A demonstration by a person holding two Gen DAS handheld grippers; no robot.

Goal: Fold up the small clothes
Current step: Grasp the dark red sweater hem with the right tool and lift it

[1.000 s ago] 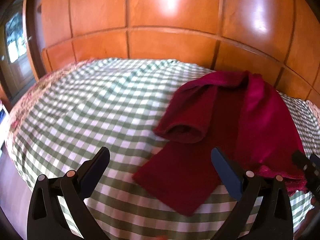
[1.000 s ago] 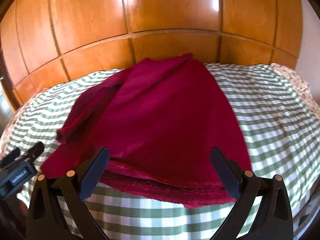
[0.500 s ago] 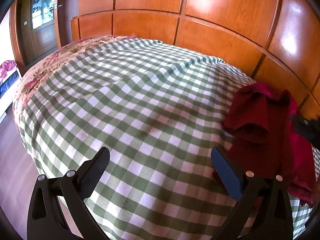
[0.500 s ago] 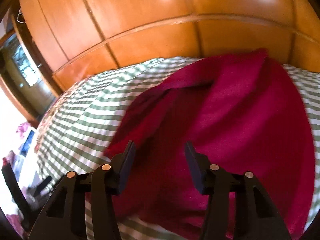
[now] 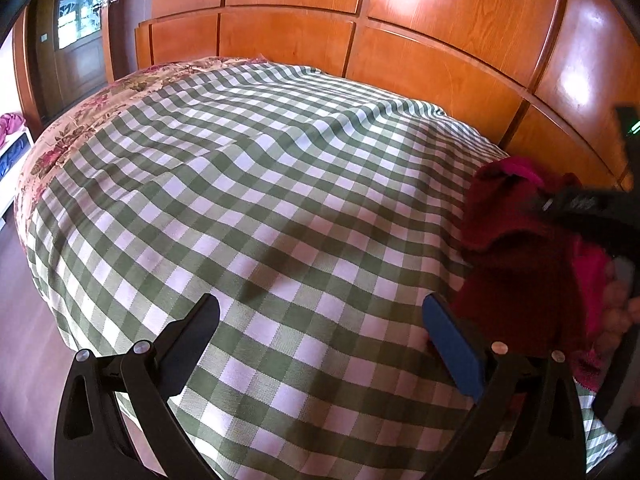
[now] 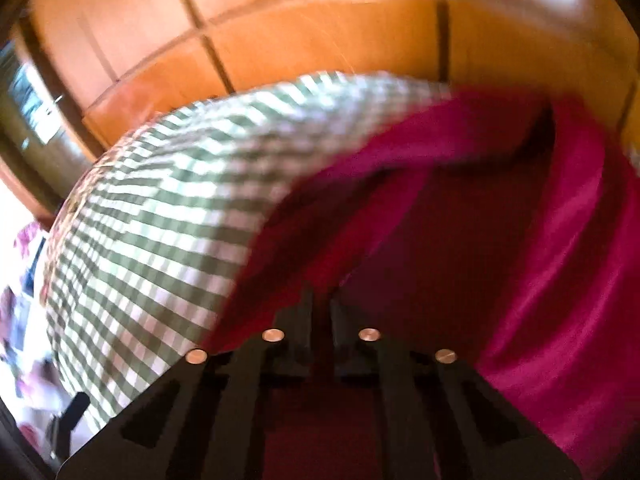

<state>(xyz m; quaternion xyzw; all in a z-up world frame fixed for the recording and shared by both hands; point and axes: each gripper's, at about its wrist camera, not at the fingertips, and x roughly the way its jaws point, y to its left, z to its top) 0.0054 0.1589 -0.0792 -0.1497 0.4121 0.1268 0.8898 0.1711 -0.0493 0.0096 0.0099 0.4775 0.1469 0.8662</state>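
A dark red garment (image 6: 460,240) lies on a bed with a green and white checked cover (image 5: 260,200). My right gripper (image 6: 322,308) is shut on the garment's near left edge; the view is blurred. In the left wrist view the garment (image 5: 520,272) sits bunched at the far right, with the right gripper's black body (image 5: 580,208) over it. My left gripper (image 5: 320,320) is open and empty above the checked cover, left of the garment.
A glossy wooden panelled headboard (image 5: 400,40) rises behind the bed. A floral quilt edge (image 5: 80,120) shows at the bed's left side. A wooden door (image 5: 76,40) stands at the far left. The floor (image 5: 24,340) lies below the bed's left edge.
My right gripper closed its fingers on the garment's edge and tilted left. My left gripper swung left, so the garment moved to the right edge of its view.
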